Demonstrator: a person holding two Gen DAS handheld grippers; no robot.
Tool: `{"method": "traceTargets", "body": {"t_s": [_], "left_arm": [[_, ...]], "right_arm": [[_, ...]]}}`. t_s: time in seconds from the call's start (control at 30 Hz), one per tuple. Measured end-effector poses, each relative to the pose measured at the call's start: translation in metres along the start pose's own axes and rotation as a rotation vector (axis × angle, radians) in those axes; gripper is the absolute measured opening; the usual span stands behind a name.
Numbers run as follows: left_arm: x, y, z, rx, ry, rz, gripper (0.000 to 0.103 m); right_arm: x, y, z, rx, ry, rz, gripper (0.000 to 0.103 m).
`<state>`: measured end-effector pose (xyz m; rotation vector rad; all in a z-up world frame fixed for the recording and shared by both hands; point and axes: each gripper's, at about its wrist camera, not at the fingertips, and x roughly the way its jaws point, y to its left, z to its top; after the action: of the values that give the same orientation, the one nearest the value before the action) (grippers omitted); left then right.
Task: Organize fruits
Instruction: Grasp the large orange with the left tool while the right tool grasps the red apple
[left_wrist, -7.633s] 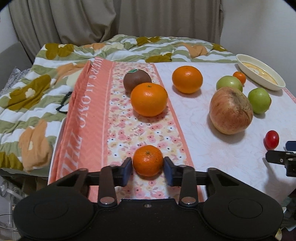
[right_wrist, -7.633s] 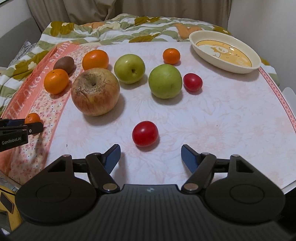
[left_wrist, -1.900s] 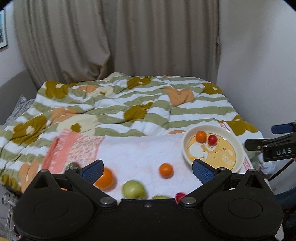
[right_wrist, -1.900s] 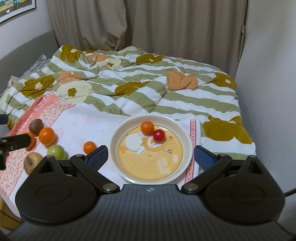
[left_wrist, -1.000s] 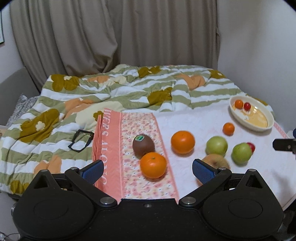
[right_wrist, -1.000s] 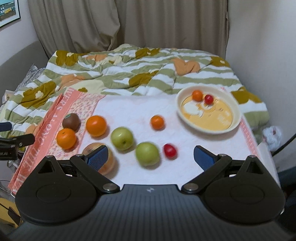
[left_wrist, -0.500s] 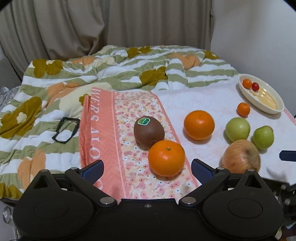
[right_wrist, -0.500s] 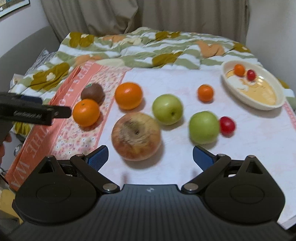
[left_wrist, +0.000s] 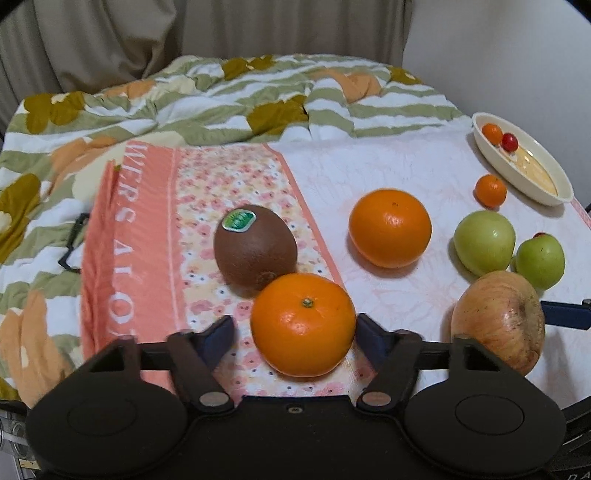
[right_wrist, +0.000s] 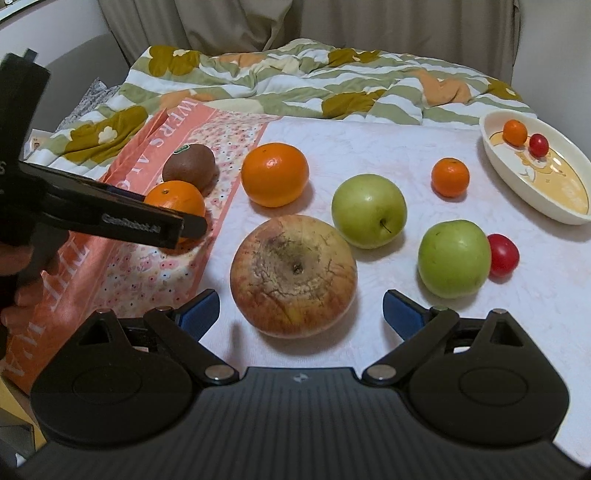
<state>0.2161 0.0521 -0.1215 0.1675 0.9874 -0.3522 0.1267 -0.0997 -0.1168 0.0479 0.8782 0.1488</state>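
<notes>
My left gripper (left_wrist: 295, 338) is open, its jaws on either side of an orange (left_wrist: 303, 324) on the floral mat; the jaws do not touch it. A kiwi (left_wrist: 255, 252) lies just behind it. My right gripper (right_wrist: 301, 312) is open around a large reddish apple (right_wrist: 293, 275), not gripping it. A second orange (right_wrist: 274, 174), two green apples (right_wrist: 368, 209) (right_wrist: 453, 258), a small mandarin (right_wrist: 450, 176) and a cherry tomato (right_wrist: 502, 254) lie on the white cloth. The cream bowl (right_wrist: 561, 214) holds a mandarin (right_wrist: 515, 132) and a tomato (right_wrist: 538, 144).
A striped, flowered quilt (right_wrist: 295, 77) lies behind the cloth. Black eyeglasses (left_wrist: 72, 240) rest on the quilt left of the mat. The left gripper's side (right_wrist: 110, 218) and the hand holding it cross the left of the right wrist view.
Both grippers came down from over the bowl and moved in close. The left one now straddles the near orange, the right one the large apple. Both stayed open.
</notes>
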Motion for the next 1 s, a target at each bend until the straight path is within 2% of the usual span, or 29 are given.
{"method": "traceTargets", "body": {"t_s": [0.2,0.5,0.63,1.0], "left_arm": [[-0.002,0.000,-0.003,0.001,0.001,-0.022,0.063],[-0.010,0.008,-0.014,-0.023,0.003,-0.004,0.062],[-0.014,0.009,-0.020,-0.035,0.001,0.002,0.062],[-0.040,0.004,-0.031,-0.063,-0.043,0.011,0.062]], "right_arm": [[0.007,0.000,0.005,-0.003,0.009,0.008,0.103],[0.013,0.004,0.008,-0.024,0.000,0.016,0.100],[0.016,0.006,0.009,-0.017,-0.004,0.019,0.091],[0.004,0.006,0.009,-0.022,-0.032,0.017,0.090]]}}
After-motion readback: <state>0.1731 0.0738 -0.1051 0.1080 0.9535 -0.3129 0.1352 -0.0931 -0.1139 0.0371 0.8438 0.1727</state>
